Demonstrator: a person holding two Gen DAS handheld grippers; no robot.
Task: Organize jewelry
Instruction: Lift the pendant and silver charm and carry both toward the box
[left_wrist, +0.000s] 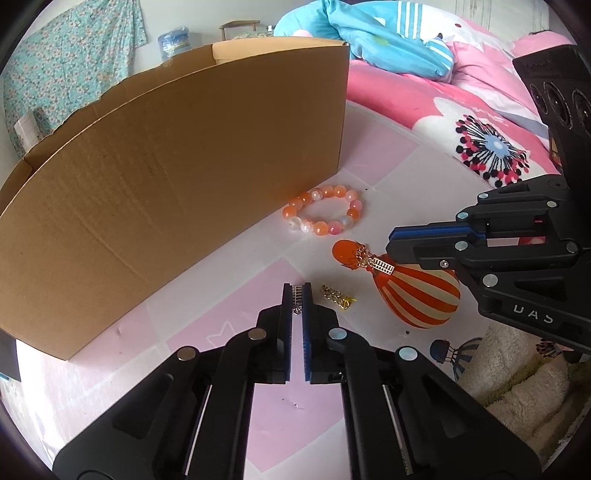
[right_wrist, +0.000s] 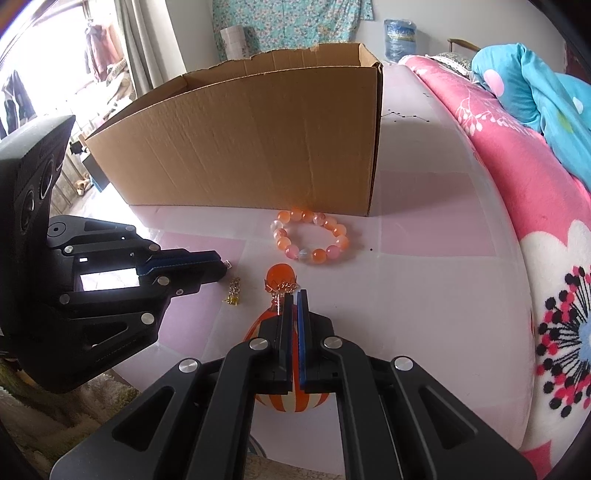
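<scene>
Both wrist cameras close, angled down; share cardboard box (left_wrist: 177, 177), bead bracelet (right_wrist: 312, 240).

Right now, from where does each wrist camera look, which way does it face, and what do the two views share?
Left wrist: looks down along the left gripper, shut on a small ladder-like charm; the right gripper enters from the right.
Right wrist: looks down along the right gripper, closed at the striped pendant's gold clasp; the left gripper enters from the left.
Shared: cardboard box, bead bracelet, gold chain piece, pink table.
</scene>
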